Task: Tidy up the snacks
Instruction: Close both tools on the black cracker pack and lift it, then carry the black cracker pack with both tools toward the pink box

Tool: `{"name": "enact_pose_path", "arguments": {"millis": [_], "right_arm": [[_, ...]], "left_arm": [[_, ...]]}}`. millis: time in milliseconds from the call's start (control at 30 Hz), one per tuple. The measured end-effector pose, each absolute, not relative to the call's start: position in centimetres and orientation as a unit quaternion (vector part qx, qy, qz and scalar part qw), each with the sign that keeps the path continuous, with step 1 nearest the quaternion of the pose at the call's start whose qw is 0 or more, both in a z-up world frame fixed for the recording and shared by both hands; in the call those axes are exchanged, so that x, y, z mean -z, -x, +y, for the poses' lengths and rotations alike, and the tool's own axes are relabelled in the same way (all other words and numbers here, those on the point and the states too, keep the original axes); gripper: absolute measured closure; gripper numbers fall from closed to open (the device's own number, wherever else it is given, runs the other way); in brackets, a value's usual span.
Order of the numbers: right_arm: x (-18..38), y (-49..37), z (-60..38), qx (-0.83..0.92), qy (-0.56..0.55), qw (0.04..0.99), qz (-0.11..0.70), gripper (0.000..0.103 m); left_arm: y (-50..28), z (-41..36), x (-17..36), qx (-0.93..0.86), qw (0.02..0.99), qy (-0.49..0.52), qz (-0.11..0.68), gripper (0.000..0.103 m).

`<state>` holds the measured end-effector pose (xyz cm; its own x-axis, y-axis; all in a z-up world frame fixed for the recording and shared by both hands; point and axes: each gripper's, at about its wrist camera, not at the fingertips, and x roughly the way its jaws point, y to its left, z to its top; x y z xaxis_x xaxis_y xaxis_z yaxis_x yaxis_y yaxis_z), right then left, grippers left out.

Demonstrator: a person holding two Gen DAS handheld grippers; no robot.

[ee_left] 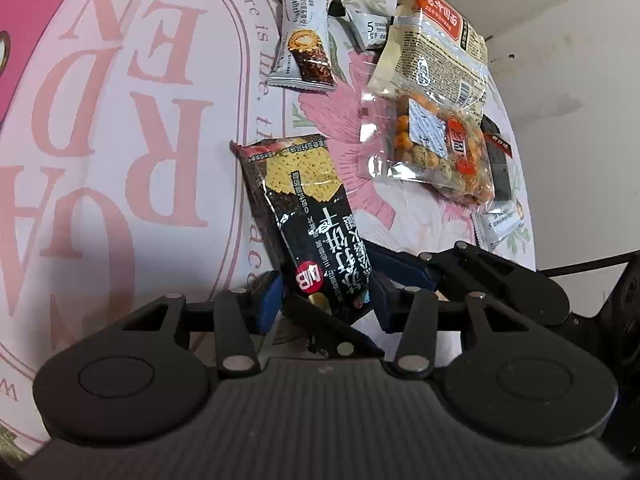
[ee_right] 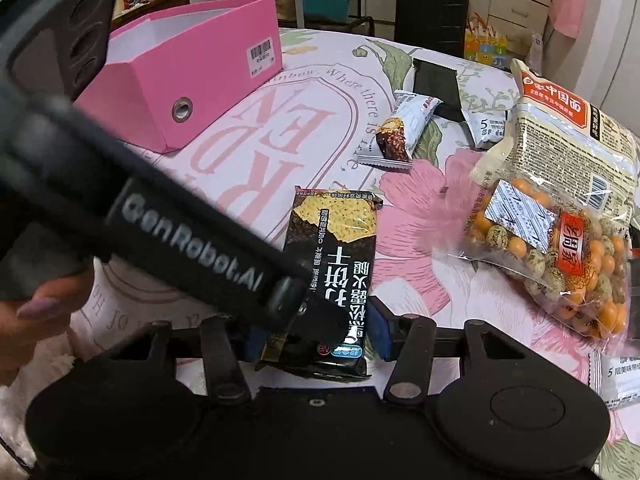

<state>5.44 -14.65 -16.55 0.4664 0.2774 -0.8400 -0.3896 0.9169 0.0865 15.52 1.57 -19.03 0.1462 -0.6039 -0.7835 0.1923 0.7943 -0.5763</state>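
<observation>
At the bottom centre of both frames, the left gripper (ee_left: 326, 306) and right gripper (ee_right: 316, 338) each pinch the near end of the black cracker packet (ee_left: 304, 216), seemingly a handover toward the pink box (ee_right: 192, 80) at upper left. Other snacks litter the floral tablecloth (ee_right: 412, 200); a suitcase (ee_right: 432, 4) stands behind.

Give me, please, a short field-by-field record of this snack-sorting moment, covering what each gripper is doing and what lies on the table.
held item: black cracker packet, near end between both grippers' blue pads
left gripper: shut on the packet's near end
right gripper: closed around the same packet end
container: pink box, open, inside looks empty, upper left on the tablecloth
loose snacks: clear bag of coated peanuts, beige noodle bag, small white bar wrapper
packed so far: nothing seen in the box
</observation>
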Motion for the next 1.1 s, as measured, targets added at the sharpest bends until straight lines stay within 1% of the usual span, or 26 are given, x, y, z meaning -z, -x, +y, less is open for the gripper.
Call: {"name": "enact_pose_path", "arguments": {"millis": [67,167,400,533,833,1100], "right_arm": [[16.5,-5.3,-14.5,-0.2,0.07,0.855,0.474,0.048],[16.1,-5.5,-14.7,-0.199,0.056,0.852,0.482,0.049],[14.4,-4.9,-13.9,-0.21,0.071,0.846,0.485,0.05],[12.7,-4.0,-13.1,-0.224,0.108,0.852,0.462,0.05],[8.8,-3.5,-11.4,-0.252,0.128,0.859,0.427,0.051],[5.2,-4.0,-7.7,-0.287,0.172,0.861,0.384,0.051]], "left_arm": [[-14.9,1.1,18.7,0.272,0.748,0.153,0.586,0.058],[-14.0,0.3,17.9,0.271,0.764,0.118,0.573,0.058],[-13.3,1.1,16.6,0.265,0.75,0.132,0.592,0.058],[-12.8,1.7,15.2,0.268,0.748,0.133,0.592,0.058],[-11.8,4.1,10.8,0.252,0.773,0.121,0.569,0.058],[-11.8,8.2,6.8,0.227,0.797,0.118,0.548,0.058]]}}
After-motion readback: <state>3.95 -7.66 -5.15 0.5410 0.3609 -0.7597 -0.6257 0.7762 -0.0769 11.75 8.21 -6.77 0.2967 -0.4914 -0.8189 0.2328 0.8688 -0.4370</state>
